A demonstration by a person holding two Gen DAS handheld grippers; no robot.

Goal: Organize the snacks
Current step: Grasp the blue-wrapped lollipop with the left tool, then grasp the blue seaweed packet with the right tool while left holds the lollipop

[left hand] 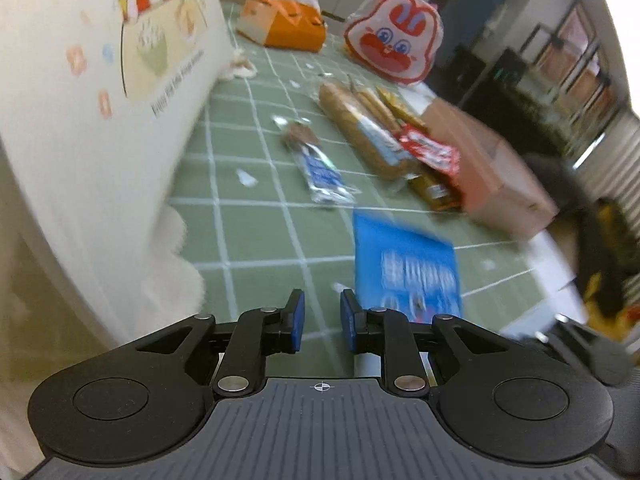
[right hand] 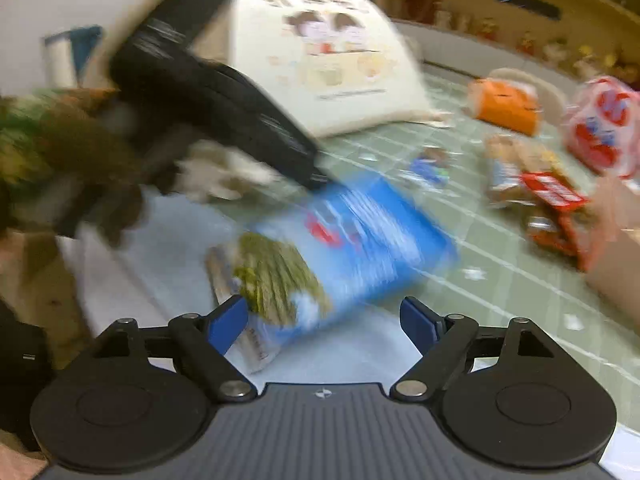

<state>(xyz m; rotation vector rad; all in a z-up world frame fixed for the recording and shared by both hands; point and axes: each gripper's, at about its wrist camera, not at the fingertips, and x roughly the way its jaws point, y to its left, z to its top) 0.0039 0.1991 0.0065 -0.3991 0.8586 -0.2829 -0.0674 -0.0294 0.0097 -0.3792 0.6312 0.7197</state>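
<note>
A blue snack packet [left hand: 408,268] lies flat on the green checked tablecloth, just right of my left gripper [left hand: 322,320], whose blue pads stand a narrow gap apart with nothing between them. In the right wrist view the same blue packet [right hand: 348,240] lies in front of my right gripper [right hand: 324,320], which is wide open and empty; the packet's near end reaches between its fingers. The left gripper's black body [right hand: 208,92] sits beyond the packet. Further off lie a biscuit pack [left hand: 360,128], a red wrapper [left hand: 432,150] and a small blue sachet [left hand: 320,168].
A large cream printed bag [left hand: 100,100] stands at the left. An orange box [left hand: 284,24] and a rabbit-face bag [left hand: 394,38] sit at the far end. A cardboard box [left hand: 488,168] stands at the right near the table's edge [left hand: 556,264]. Both views are motion-blurred.
</note>
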